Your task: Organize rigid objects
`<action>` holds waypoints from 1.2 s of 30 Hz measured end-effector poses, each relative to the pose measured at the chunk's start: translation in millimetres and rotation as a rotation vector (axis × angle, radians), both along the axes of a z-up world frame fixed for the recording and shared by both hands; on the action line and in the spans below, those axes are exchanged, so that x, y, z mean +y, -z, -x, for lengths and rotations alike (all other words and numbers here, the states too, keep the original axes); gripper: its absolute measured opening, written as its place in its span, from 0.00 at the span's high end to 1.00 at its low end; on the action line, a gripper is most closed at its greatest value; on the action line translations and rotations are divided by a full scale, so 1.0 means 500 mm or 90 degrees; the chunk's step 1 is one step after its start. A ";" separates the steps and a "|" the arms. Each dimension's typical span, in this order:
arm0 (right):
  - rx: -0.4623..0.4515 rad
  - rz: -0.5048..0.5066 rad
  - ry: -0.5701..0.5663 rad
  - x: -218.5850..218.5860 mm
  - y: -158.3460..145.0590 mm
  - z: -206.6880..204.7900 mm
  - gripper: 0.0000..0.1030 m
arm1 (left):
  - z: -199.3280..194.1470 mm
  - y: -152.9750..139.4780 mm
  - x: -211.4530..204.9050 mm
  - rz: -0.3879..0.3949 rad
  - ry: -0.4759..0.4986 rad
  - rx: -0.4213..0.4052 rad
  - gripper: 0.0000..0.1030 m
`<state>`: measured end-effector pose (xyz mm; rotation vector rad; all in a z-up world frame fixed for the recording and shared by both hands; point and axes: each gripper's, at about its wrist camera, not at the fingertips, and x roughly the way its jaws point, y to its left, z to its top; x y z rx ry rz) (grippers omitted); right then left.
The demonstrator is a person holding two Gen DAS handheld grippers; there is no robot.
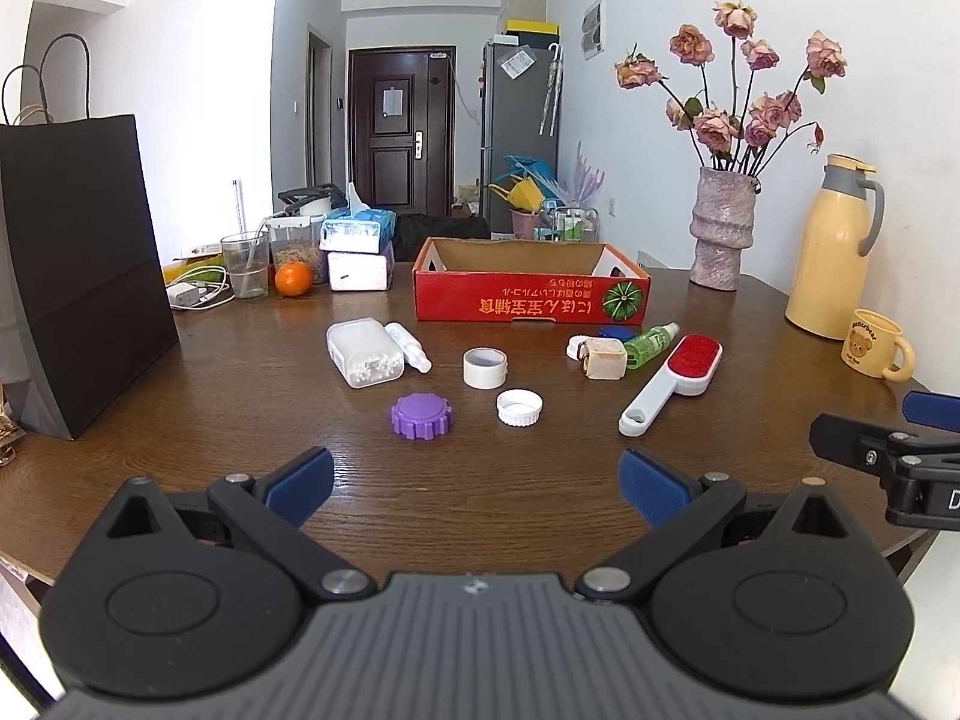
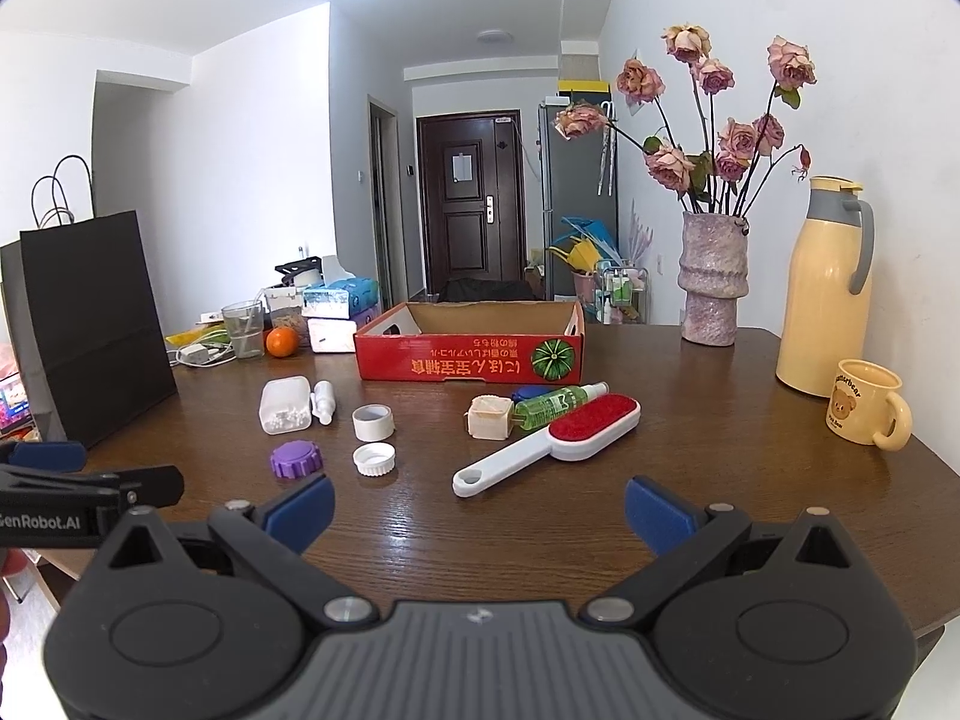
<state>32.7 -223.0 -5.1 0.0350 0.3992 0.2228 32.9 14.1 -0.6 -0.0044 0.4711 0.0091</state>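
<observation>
An open red cardboard box (image 1: 528, 300) (image 2: 468, 354) stands mid-table. In front of it lie a clear case of white beads (image 1: 363, 351) (image 2: 285, 405), a small white bottle (image 1: 408, 345) (image 2: 322, 401), a tape roll (image 1: 485, 367) (image 2: 372, 422), a white lid (image 1: 519, 407) (image 2: 374, 459), a purple lid (image 1: 422, 415) (image 2: 295, 459), a beige block (image 1: 603, 358) (image 2: 491, 416), a green spray bottle (image 1: 651, 345) (image 2: 555, 401), a blue cap (image 1: 618, 331) (image 2: 528, 391) and a red lint brush (image 1: 672, 381) (image 2: 552, 441). My left gripper (image 1: 477, 489) and right gripper (image 2: 479, 513) are open and empty near the front edge.
A black paper bag (image 1: 78, 276) stands at the left. A glass (image 1: 246, 264), an orange (image 1: 294, 278) and tissue packs (image 1: 359, 252) sit at the back left. A vase of roses (image 1: 720, 228), a yellow thermos (image 1: 831, 252) and a yellow mug (image 1: 873, 343) stand at the right.
</observation>
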 end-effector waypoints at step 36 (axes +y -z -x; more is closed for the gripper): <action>0.113 0.024 0.026 0.049 0.066 -0.285 0.00 | -0.287 0.080 0.087 0.024 -0.031 0.109 0.00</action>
